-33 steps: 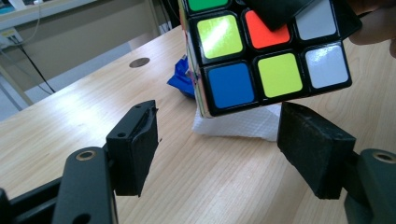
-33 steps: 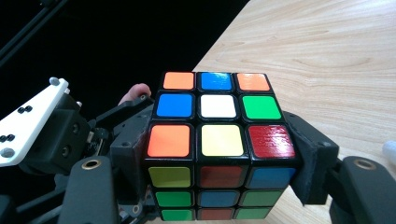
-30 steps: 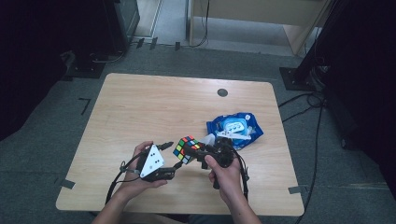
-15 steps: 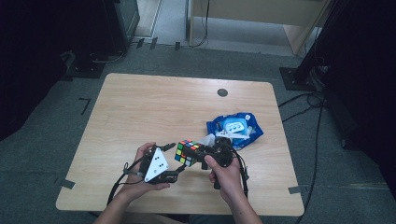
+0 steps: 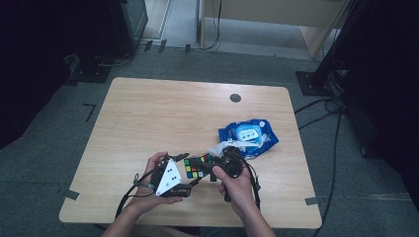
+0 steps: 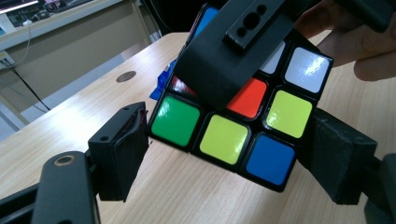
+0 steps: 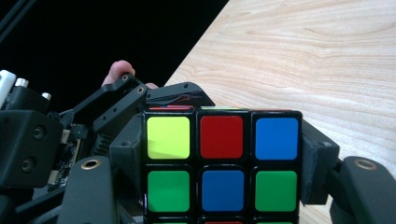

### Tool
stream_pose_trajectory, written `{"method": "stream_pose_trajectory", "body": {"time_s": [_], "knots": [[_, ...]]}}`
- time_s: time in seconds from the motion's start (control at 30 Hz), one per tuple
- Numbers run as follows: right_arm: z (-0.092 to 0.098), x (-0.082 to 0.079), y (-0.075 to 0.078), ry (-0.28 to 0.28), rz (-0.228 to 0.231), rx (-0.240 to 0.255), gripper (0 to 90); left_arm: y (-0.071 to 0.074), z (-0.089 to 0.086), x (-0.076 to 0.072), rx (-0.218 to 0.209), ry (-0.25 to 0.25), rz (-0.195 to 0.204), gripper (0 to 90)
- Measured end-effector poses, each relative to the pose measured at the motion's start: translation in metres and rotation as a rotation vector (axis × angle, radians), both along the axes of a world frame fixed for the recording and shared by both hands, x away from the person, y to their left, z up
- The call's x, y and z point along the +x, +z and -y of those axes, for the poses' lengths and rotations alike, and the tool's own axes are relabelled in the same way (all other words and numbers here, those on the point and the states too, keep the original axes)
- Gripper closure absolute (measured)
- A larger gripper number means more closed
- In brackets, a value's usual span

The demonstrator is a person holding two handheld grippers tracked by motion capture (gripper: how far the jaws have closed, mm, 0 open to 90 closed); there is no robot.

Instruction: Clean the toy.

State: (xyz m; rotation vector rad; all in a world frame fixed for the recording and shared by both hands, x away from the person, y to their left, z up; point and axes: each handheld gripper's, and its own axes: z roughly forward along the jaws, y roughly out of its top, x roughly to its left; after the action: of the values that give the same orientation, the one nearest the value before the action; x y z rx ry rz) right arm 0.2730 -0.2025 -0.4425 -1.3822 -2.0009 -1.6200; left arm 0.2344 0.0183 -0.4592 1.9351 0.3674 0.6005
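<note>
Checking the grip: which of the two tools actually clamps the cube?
The right tool: its pads press the puzzle cube sides. The left tool, just opening, shows a gap.

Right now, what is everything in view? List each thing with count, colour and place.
cube: 1, black with mixed colour tiles, held above the near middle of the table, between both grippers
wipes pack: 1, blue with a white lid, right of the table's middle, just beyond the cube
table: 1, light wood, with a dark round grommet near its far edge
tape marks: several, dark, on the grey floor by the table's corners
right gripper: 1, black, jaws clamped on the cube's sides
left gripper: 1, black with a grey plate, jaws have just been opening, cube between them with a gap at one pad
hands: 2, at the near edge, each holding a gripper
</note>
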Motion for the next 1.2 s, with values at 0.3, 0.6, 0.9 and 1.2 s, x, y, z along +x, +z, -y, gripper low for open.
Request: {"method": "stream_pose_trajectory", "body": {"time_s": [0.3,0.6,0.9,1.2], "knots": [[-0.002,0.0,-0.002,0.001,-0.013,-0.032,34.6,-0.002,0.003,-0.003,0.012,-0.031,0.01,29.6],[-0.007,0.0,-0.002,0.024,-0.013,-0.058,34.0,0.0,0.001,-0.004,0.007,-0.015,0.016,34.1],[-0.009,-0.002,-0.002,0.033,0.007,-0.051,34.5,0.003,-0.007,0.0,-0.015,0.019,0.014,34.0],[-0.012,-0.004,-0.001,0.047,0.02,-0.031,34.7,-0.001,-0.003,0.002,0.014,0.051,0.01,29.3]]}}
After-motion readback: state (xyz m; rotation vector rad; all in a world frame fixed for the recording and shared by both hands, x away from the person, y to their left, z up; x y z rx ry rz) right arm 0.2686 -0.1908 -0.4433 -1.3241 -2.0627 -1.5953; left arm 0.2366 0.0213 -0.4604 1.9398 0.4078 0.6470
